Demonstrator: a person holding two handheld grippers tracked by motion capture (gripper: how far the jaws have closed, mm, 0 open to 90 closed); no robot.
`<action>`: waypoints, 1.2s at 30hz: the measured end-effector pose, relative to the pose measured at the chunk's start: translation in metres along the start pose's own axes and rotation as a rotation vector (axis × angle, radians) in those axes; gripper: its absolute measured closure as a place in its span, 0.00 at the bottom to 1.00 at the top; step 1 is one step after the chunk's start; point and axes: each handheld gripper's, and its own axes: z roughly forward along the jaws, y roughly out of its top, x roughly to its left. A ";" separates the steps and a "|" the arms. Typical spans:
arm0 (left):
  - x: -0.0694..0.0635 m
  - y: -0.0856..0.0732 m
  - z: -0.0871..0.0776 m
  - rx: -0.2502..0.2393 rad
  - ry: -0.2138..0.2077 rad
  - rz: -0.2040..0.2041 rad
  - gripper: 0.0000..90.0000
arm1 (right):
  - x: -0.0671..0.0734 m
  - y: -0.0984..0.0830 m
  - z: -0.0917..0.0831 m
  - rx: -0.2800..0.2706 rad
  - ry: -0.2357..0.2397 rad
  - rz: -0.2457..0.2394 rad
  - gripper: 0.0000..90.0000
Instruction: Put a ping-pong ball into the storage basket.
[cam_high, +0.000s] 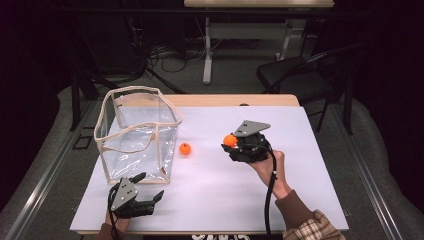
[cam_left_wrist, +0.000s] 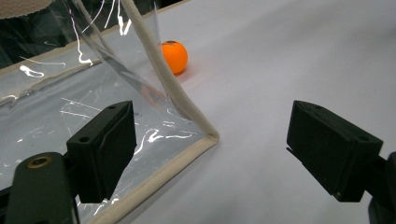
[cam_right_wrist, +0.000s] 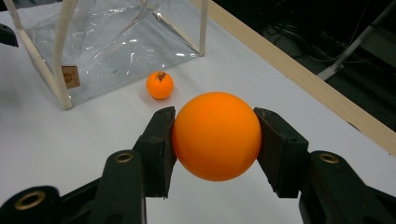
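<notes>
My right gripper (cam_high: 232, 144) is shut on an orange ball (cam_right_wrist: 216, 135), held a little above the white table near its middle; the same ball (cam_high: 230, 140) shows at the gripper's left tip. A second orange ball (cam_high: 185, 148) lies on the table just right of a clear plastic bag (cam_high: 135, 131) with cream trim. That loose ball (cam_right_wrist: 159, 85) sits beyond the held one, and also past the bag's corner (cam_left_wrist: 173, 56). My left gripper (cam_high: 149, 187) rests open at the bag's near right corner (cam_left_wrist: 205, 137), nothing between its jaws.
The white sheet (cam_high: 300, 150) covers a wooden table whose far edge (cam_high: 235, 100) shows. A black chair (cam_high: 300, 75) and a table leg (cam_high: 207, 55) stand beyond. Open white surface lies right of and in front of the bag.
</notes>
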 end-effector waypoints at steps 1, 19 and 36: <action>0.000 0.000 0.000 -0.001 0.000 0.004 0.18 | 0.000 0.001 0.001 -0.002 -0.001 0.000 0.56; 0.000 0.000 0.001 -0.001 -0.013 0.005 0.18 | 0.003 0.019 0.008 -0.016 0.007 -0.018 0.56; 0.000 -0.001 0.001 -0.007 -0.018 0.006 0.18 | 0.005 0.031 0.018 -0.025 0.023 -0.038 0.56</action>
